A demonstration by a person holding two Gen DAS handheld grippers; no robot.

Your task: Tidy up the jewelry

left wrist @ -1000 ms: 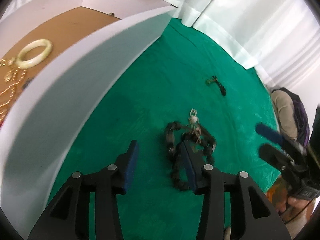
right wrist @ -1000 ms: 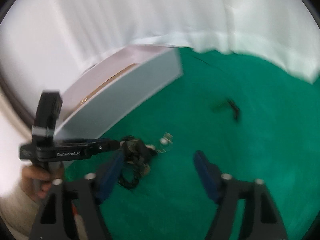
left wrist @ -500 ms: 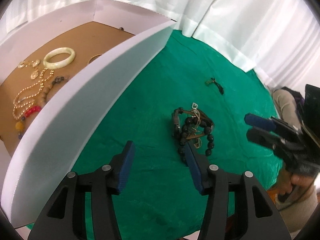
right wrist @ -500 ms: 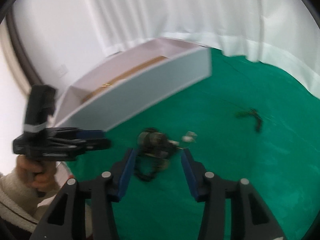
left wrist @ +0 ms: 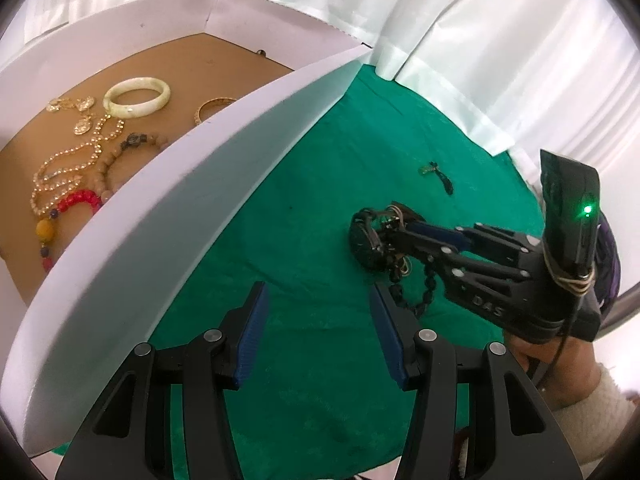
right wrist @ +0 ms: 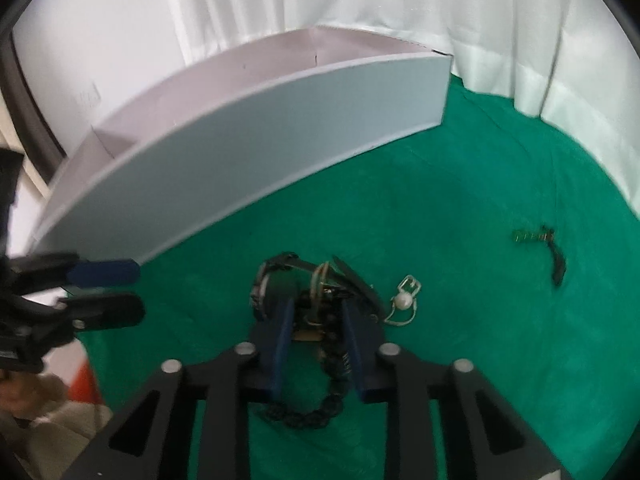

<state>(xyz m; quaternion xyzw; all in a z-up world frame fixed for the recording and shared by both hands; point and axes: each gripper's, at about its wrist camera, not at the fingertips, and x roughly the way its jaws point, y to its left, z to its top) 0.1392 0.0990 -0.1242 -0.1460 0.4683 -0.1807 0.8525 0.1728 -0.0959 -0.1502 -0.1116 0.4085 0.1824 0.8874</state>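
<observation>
A tangle of black bead strands (right wrist: 312, 414), with a dark watch (right wrist: 262, 284) and a pearl pendant (right wrist: 404, 301), lies on the green cloth (right wrist: 460, 320). My right gripper (right wrist: 318, 308) is down on this pile, its jaws closing with beads and a brown piece filling the gap between the blue pads. In the left wrist view the right gripper (left wrist: 386, 232) reaches into the pile (left wrist: 366, 242) from the right. My left gripper (left wrist: 318, 292) hangs open and empty above bare cloth, nearer than the pile.
A white box (left wrist: 192, 192) with a brown floor stands left; it holds a pale bangle (left wrist: 138, 96), gold chains (left wrist: 76, 156), red beads (left wrist: 78, 200) and a gold bangle (left wrist: 214, 110). A small dark trinket (right wrist: 556, 258) lies on the cloth far right. White curtains hang behind.
The right gripper swung in from the right, dropped onto the bead pile and narrowed around it. The left gripper pulled back from the pile and widened a little.
</observation>
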